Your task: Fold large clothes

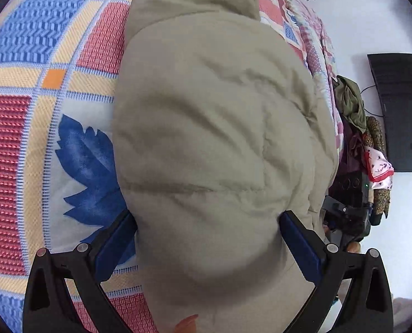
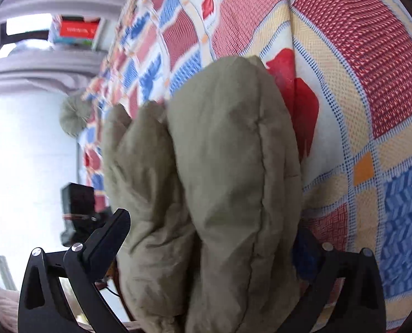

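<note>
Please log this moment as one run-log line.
stage: folding | item: padded coat on bedspread | left jaws: clamping coat | right jaws: wide, coat between

It's all sitting on a bed covered with a woven patchwork bedspread [image 1: 20,138], red and blue textured squares with cream borders, little orange corner squares and big blue and red leaf prints. A puffy, quilted khaki-beige padded coat [image 1: 211,127] lies right on top of it, bunched into fat folds [image 2: 233,172].
</note>
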